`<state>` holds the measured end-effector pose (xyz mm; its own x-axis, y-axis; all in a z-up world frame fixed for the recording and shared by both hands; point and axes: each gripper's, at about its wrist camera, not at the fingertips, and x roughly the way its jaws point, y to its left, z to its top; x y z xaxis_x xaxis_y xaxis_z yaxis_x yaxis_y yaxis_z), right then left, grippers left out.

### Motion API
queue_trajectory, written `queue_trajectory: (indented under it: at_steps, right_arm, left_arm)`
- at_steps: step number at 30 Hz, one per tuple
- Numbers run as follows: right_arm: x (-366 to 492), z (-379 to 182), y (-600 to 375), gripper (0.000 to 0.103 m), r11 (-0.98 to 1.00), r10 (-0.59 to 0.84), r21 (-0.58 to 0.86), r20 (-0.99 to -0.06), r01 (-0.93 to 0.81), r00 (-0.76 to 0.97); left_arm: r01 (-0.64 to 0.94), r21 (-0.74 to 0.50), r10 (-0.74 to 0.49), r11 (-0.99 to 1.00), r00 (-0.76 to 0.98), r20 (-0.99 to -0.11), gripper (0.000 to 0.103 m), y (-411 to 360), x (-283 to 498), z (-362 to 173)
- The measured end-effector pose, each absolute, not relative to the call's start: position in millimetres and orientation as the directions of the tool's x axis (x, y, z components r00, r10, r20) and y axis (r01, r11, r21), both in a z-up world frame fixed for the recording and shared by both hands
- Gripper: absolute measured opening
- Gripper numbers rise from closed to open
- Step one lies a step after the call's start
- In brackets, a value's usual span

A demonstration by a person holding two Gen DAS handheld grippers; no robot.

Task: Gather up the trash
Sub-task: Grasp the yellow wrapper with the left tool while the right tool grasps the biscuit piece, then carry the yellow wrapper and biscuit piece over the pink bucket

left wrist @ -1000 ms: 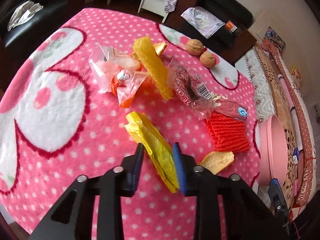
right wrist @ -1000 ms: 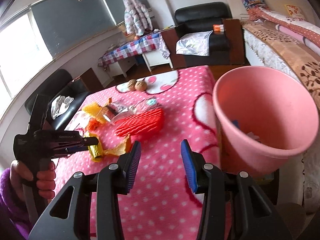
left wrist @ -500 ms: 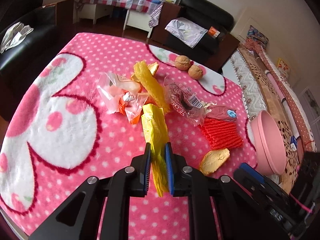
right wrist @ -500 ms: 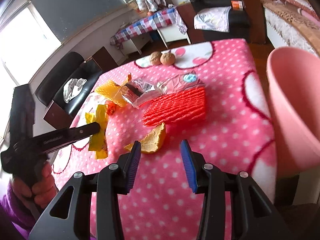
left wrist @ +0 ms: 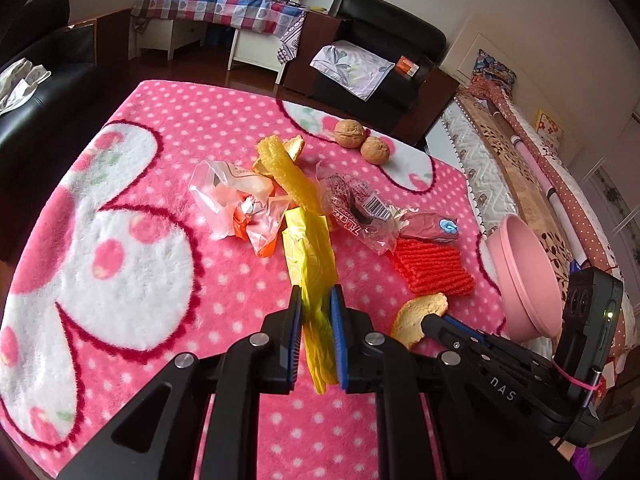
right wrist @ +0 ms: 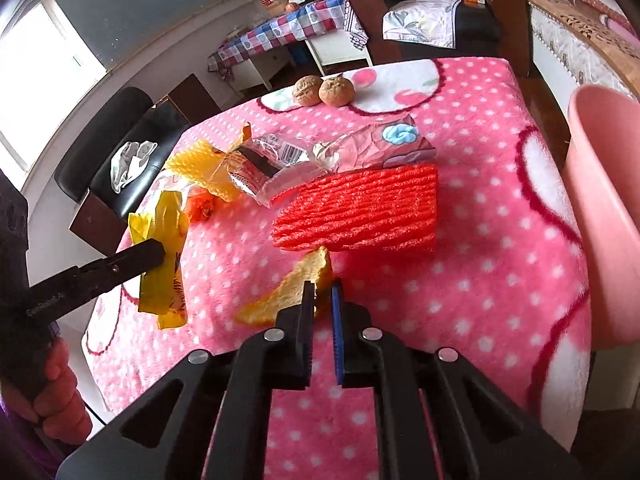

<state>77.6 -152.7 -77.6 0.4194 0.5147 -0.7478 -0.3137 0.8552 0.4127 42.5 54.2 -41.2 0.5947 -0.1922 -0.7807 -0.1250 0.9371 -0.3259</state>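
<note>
Right gripper (right wrist: 320, 300) newly closed on peel (right wrist: 296, 288), two walnuts (left wrist: 362, 139)

a pink blanket (left wrist: 208, 280) dotted in white, with white patches outlined in dark red, is seen under everything. a yellow wrapper (left wrist: 310, 256) is shown between black fingers with blue pads (left wrist: 335, 340). an orange-red ribbed foam sheet (right wrist: 360, 208) is seen at the middle, a pale orange peel (right wrist: 296, 288) nearer. two brown walnuts (right wrist: 324, 90) are shown at the far side, a plain pink bucket (right wrist: 608, 216) at the right.
</note>
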Motion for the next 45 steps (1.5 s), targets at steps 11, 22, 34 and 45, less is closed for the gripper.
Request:
queue_trajectory:
  at_steps: [11,22,34,45]
  right_arm:
    - [56.0,-60.6,-176.3,0.006,0.846,0.529,0.409,-0.73,-0.343,0.433]
    - [51.7,-26.2,-251.3,0.006,0.885,0.449,0.418,-0.642,-0.206,0.621]
    - [59.7,-11.3,-337.8,0.006,0.923,0.258,0.385,-0.602,-0.008,0.756]
    - [66.6,-17.5,-387.9,0.006,0.928,0.144,0.358,-0.597,0.101,0.789]
  left_arm:
    - [-0.087,-0.318,-0.204,0.944,0.601,-0.773,0.013,43.5,42.0,-33.0]
    - [0.047,-0.312,-0.271,0.949,0.628,-0.729,0.013,-5.1,52.6,-7.7]
    - [0.216,-0.314,-0.377,0.925,0.633,-0.676,0.013,-87.7,79.1,21.4]
    - [0.328,-0.292,-0.438,0.898,0.622,-0.649,0.013,-173.0,109.2,34.2]
